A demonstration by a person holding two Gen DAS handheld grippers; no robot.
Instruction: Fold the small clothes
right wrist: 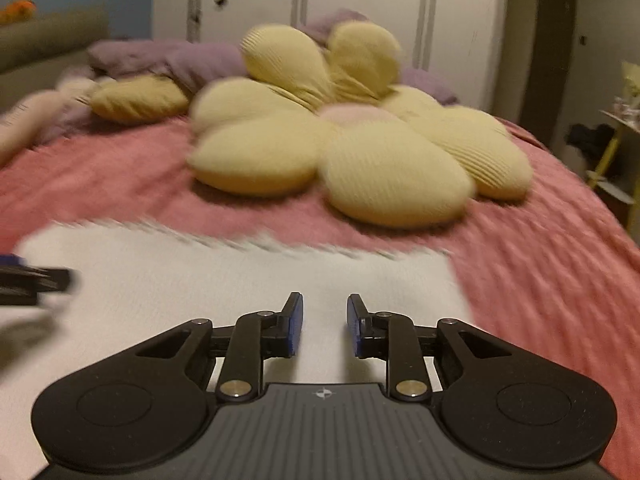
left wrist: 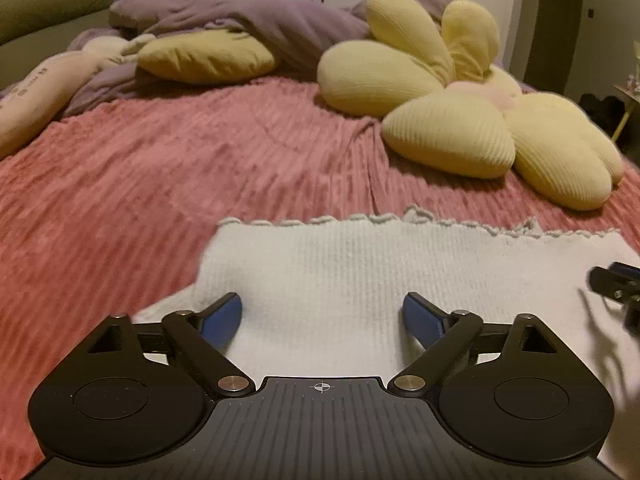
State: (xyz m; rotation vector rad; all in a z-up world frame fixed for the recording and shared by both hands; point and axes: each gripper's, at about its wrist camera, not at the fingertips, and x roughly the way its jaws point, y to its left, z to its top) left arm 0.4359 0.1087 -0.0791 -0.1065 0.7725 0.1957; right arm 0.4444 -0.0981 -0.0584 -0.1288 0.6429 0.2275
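In the lower half of both views a white knit garment (left wrist: 360,280) lies flat on the pink bedspread (left wrist: 160,168), its near edge hidden behind the tools. The left tool (left wrist: 322,314) is spread wide over it, holding nothing; the right tool (right wrist: 325,322) has a narrower gap, also empty. The right view is motion-blurred, smearing the garment's frilled far hem and the yellow flower cushion (right wrist: 360,152) in the upper centre.

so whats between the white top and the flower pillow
Only bare pink bedspread. In the left wrist view, a ribbed strip of it runs from the white top's frilled far edge to the flower pillow; nothing lies on it.
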